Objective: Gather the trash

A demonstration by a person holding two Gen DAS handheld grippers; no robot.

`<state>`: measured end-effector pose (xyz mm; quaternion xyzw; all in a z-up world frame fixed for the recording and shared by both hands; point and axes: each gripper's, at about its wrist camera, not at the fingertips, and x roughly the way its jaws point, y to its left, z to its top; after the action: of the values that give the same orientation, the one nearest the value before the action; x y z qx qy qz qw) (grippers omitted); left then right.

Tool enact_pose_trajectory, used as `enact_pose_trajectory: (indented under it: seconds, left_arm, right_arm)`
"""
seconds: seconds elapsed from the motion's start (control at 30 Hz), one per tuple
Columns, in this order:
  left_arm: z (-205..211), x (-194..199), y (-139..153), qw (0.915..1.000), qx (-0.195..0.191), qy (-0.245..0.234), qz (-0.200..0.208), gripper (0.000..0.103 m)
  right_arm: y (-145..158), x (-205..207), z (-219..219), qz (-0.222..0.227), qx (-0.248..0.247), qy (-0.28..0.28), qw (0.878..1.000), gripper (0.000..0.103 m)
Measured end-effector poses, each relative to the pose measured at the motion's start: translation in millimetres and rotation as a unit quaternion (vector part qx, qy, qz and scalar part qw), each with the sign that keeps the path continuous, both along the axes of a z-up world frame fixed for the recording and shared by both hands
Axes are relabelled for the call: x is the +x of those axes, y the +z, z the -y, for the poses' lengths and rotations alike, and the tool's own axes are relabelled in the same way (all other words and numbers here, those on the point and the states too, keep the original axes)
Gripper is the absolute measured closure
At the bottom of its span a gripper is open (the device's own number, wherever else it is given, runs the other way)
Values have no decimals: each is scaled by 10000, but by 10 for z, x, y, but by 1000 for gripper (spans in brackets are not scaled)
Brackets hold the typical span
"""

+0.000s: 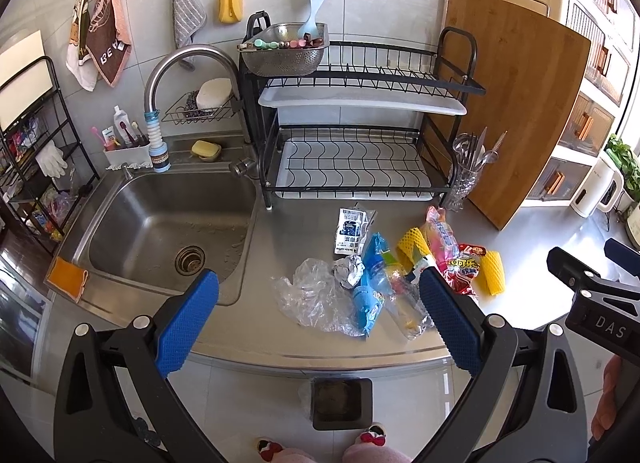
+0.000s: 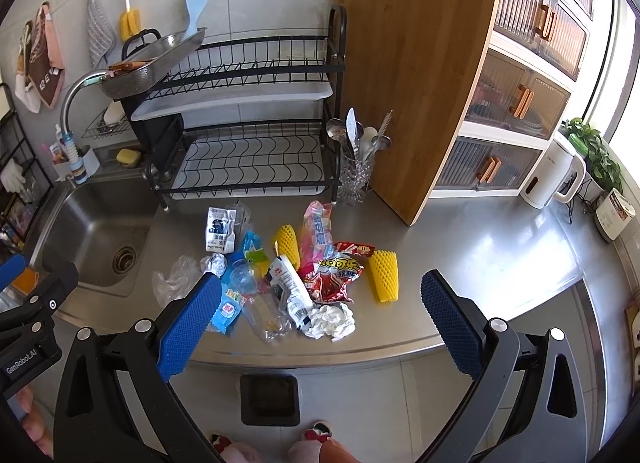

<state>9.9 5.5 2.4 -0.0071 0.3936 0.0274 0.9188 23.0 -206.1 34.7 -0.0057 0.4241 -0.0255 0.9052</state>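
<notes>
Trash pile (image 2: pixel 280 279) on steel counter (image 2: pixel 500 255), both grippers' fingers apart, empty

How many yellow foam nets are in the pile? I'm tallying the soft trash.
2. One foam net lies mid-pile beside the pink wrapper; the other lies at the right edge. More may be hidden underneath.

- "DAS" is read on the right gripper (image 1: pixel 600 295), seen at the right edge of the left wrist view.
- "GenRobot.AI" is printed on the left gripper (image 2: pixel 24 327), at the left edge of the right wrist view.
- "BE", with further letters hidden, is seen on the brown towel (image 1: pixel 108 51), far ahead and left.
- Print on the wrappers (image 2: pixel 336 275) cannot be made out.
</notes>
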Motion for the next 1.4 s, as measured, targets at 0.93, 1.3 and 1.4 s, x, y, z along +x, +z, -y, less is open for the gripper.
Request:
enact_pose_trajectory:
  seconds: [0.93,1.3,1.4]
  left_arm:
    - [17,125,-16,10000,53,-69,7,8]
    - [-21,182,-126,9999,4,-62,-111,8]
    - [3,237,-242,9998,46,-116,-167,8]
  right_arm:
    - [21,113,-4,-2,-81,-24,10000,3]
    - [-37,139,51,107,161,68,9998,3]
    - [-132,197,99,52,160,66,9998,3]
